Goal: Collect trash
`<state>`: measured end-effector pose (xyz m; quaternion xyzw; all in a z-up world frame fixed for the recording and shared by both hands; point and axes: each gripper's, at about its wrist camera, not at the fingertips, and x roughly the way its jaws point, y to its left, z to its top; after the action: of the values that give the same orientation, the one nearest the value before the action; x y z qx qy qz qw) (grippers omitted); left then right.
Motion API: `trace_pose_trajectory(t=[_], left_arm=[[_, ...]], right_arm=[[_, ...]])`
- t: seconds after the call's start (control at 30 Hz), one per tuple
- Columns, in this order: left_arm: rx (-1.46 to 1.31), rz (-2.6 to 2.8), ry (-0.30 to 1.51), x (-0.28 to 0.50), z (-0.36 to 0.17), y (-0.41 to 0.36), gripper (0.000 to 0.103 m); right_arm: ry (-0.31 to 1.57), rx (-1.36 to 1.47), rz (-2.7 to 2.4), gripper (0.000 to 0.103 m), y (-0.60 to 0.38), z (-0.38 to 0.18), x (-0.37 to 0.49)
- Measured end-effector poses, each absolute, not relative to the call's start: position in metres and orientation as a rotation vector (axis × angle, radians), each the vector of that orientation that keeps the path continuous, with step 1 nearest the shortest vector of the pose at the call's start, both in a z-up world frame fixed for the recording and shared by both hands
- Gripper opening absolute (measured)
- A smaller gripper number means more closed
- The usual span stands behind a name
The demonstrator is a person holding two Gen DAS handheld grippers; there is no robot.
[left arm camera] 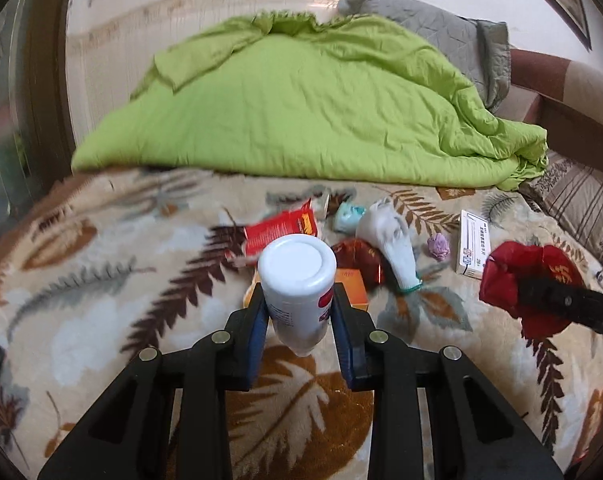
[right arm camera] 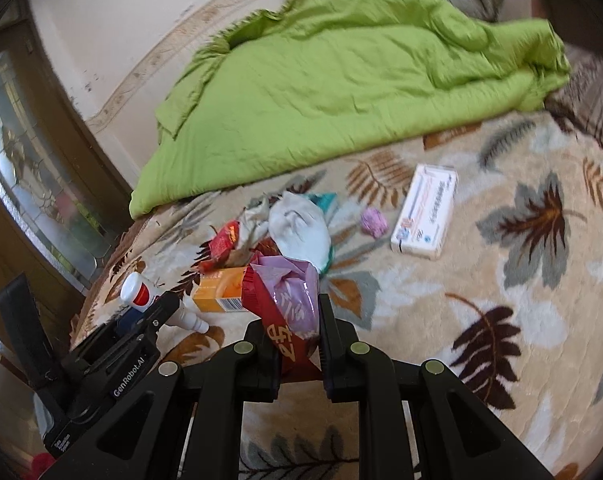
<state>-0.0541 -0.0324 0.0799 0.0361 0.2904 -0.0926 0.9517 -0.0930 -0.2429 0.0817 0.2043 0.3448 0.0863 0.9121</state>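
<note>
The left gripper [left arm camera: 297,312] was clamped on a white bottle [left arm camera: 297,280], held above the leaf-patterned blanket [left arm camera: 101,280] on the bed. The right gripper [right arm camera: 299,344] was clamped on a red bag [right arm camera: 285,300] with a pale purple lining. More trash lay just beyond: an orange box [right arm camera: 223,290] at the bag's 9 o'clock, a white glove [right arm camera: 301,228] at 12, a white medicine box [right arm camera: 425,212] at 2. A green quilt [left arm camera: 301,100] lay behind.
</note>
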Motion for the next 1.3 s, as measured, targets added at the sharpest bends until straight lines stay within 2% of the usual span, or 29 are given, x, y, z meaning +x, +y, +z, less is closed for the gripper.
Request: trace_pose_trajectory(t=[1.3], left_arm=[[0.217,-0.196,0.573,-0.063,0.066,-0.056,0.029]], right_arm=[[0.695,0.368,0.162,0.016,-0.237,0.084,-0.093]])
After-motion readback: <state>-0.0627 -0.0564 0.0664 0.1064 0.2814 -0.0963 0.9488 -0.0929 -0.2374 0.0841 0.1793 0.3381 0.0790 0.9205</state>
